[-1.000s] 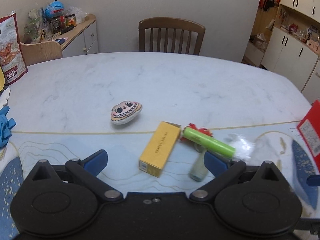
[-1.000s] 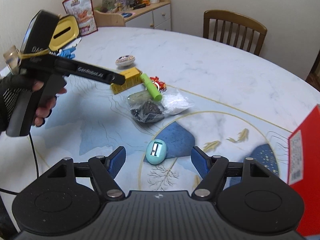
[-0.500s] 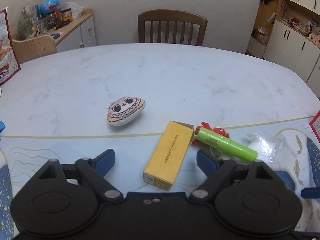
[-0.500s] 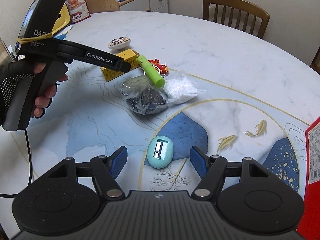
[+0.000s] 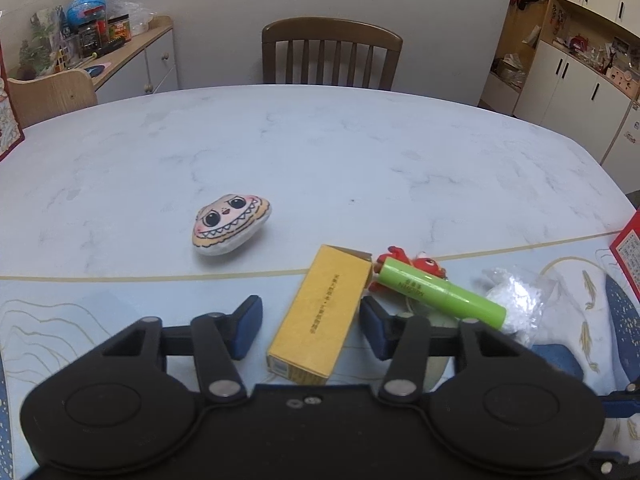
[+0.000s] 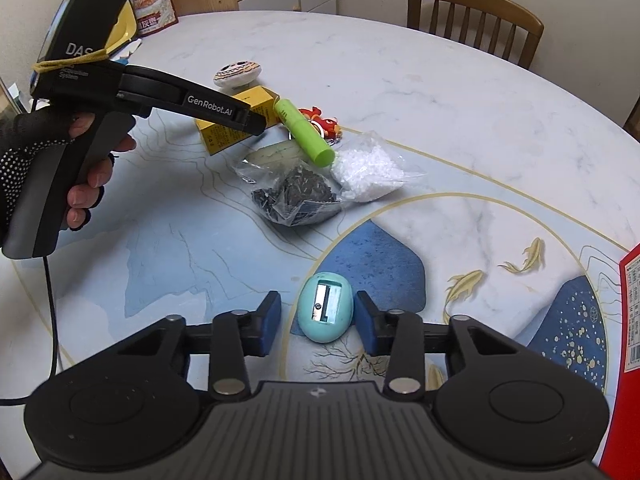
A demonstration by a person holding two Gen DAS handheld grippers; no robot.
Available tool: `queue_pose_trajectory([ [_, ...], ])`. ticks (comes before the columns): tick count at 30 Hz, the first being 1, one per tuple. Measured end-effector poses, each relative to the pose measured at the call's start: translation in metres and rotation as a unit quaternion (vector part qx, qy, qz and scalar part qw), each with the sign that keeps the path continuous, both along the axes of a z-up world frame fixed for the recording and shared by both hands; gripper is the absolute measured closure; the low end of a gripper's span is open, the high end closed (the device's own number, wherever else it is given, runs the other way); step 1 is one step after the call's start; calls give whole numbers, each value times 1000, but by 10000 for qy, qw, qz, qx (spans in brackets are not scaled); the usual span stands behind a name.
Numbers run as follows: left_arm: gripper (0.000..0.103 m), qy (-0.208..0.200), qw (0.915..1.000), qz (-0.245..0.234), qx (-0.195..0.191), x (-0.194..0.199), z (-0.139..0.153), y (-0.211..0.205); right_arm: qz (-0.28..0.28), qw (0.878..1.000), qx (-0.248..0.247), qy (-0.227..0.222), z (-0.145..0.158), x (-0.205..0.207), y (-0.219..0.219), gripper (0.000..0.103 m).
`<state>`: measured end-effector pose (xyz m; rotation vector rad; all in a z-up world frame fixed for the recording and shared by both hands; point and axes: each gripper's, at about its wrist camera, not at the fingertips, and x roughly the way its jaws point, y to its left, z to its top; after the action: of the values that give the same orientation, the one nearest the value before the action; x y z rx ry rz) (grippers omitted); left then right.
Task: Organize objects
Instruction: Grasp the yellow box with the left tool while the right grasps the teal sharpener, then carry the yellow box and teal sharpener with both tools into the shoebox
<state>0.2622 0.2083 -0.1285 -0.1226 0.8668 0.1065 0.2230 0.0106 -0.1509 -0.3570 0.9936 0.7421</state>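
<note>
The left gripper (image 5: 310,326) is wide open around the yellow box (image 5: 320,316). The right gripper (image 6: 317,322) is open around the blue sharpener (image 6: 326,307). Next, both need to squeeze.

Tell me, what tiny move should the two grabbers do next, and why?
Probably close both. The left hand-held gripper is open with the yellow box between its fingers, and the right hand-held gripper is open around the teal egg-shaped sharpener. Neither seems squeezed yet, so gently shutting looks like the next step before lifting.
</note>
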Motion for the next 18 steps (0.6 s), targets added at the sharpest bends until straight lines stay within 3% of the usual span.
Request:
queue_pose_trajectory([
  [1,59,-13,10000,-9,1,0,0,-1,-19,10000,-2,19,0,1,0,70],
  [7,73,-18,10000,-33,-20,-2,3,-4,-42,10000,-83,-19,-3,0,0,73],
  [18,75,4,9999,68,-122,-18,15,-12,-97,9999,123,-55,12,-7,-11,73],
])
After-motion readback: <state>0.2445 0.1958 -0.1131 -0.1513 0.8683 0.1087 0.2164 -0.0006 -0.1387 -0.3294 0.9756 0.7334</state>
